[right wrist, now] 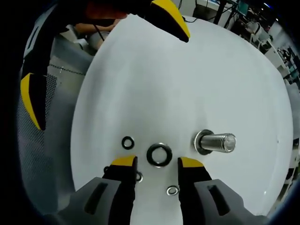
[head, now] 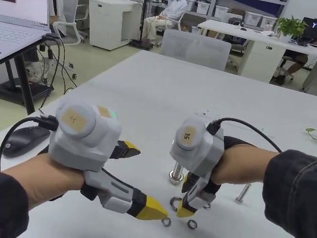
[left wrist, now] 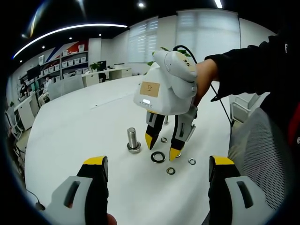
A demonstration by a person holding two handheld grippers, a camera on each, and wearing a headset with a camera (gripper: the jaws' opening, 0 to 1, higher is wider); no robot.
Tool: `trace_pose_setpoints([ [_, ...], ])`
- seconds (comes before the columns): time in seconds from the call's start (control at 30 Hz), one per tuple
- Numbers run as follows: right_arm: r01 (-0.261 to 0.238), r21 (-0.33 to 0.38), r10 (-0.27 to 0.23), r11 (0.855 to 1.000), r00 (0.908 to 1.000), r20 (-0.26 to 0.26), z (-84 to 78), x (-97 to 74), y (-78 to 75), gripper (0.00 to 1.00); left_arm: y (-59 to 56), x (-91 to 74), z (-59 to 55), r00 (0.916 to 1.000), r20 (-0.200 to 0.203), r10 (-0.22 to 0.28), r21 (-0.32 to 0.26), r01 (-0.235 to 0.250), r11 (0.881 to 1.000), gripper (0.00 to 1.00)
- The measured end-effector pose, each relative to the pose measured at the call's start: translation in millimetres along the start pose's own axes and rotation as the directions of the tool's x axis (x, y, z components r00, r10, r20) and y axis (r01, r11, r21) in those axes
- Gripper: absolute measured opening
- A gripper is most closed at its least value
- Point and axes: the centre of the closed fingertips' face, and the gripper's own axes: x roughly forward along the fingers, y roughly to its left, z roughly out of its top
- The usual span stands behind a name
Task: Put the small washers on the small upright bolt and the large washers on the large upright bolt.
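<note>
While the right gripper (right wrist: 157,164) hangs released, jaws astride the large washer (right wrist: 159,155) lying flat on the table (right wrist: 187,70) near the large upright bolt (right wrist: 215,142), it should lower squarely and pinch the rim, keeping it level; the left gripper (head: 143,178) is spread wide.

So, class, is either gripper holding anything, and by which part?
Nothing is held. The right gripper is open, tips flanking the large dark metal washer; the left gripper is open and empty.
</note>
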Motion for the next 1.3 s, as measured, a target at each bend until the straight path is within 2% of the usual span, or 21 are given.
trace_pose_setpoints([
  [0.37,-0.011,-0.007,0.011,1.0,0.9997,-0.021,-1.1,7.1,-0.6,0.34,-1.4,0.6,-0.5,1.0,-0.001,-0.004,-0.001,0.004,1.0,0.89],
  [1.3,-0.004,-0.038,0.002,0.999,0.9994,-0.034,0.9,6.7,0.8,0.3,-2.8,0.7,-1.0,0.9999,-0.006,-0.012,-0.001,0.012,1.0,0.88],
])
